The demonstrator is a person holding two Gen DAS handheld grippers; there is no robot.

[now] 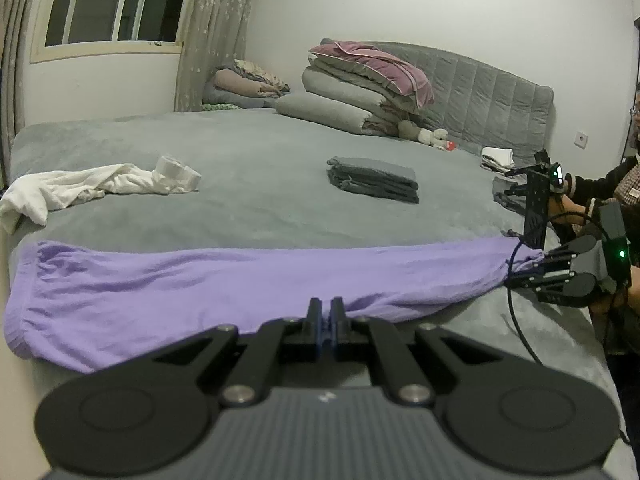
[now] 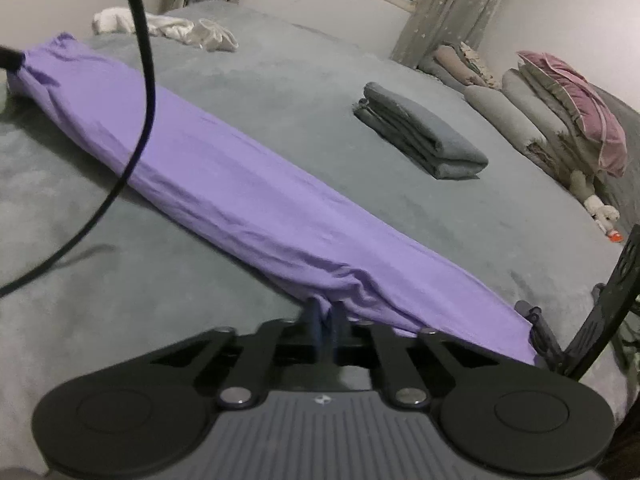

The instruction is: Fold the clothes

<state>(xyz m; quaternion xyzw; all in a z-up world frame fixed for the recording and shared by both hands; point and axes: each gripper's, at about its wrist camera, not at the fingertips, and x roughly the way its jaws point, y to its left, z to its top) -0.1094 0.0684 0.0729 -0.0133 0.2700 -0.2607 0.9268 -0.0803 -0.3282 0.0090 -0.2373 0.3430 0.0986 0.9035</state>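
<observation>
My left gripper (image 1: 325, 309) points low, clenched on the near edge of the long purple knit garment (image 1: 224, 280) stretched along the bed's near side. My right gripper (image 2: 325, 312) likewise tilts downward, clamped on that cloth's near hem.

Both wrist views low over bed (image 1: 260, 184), facing across; share purple garment (image 1: 200, 276).

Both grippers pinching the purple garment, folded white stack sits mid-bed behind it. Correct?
Not quite: the folded stack mid-bed is dark grey, not white; the white garment lies crumpled near the bed's edge. The left wrist view shows it. Both grippers, left and right, do pinch the purple garment.
</observation>
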